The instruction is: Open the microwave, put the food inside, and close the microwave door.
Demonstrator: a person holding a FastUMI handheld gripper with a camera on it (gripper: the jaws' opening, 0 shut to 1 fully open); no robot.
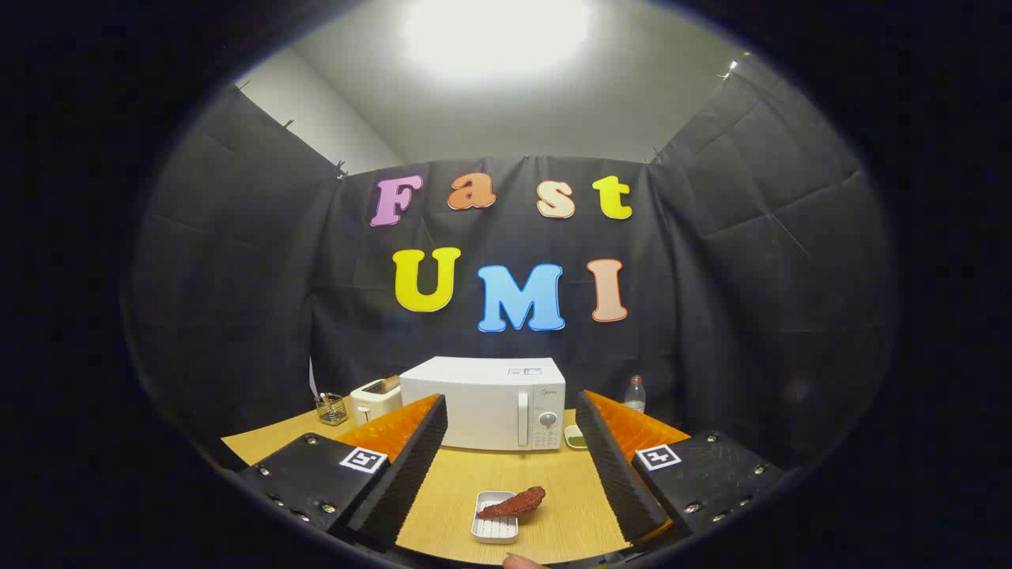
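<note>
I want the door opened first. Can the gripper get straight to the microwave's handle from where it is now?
Probably yes. The gripper is open, and the microwave stands beyond its fingers with its handle facing them. The tray with the food lies low between the fingers.

Microwave (pixel 484 403) sits centre frame on the table (pixel 451 482), toaster (pixel 375 400) left of it, bottle (pixel 635 393) right; below, food (pixel 512 503) lies across a tray (pixel 493 523) between the spread gripper (pixel 514 442) fingers.
</note>
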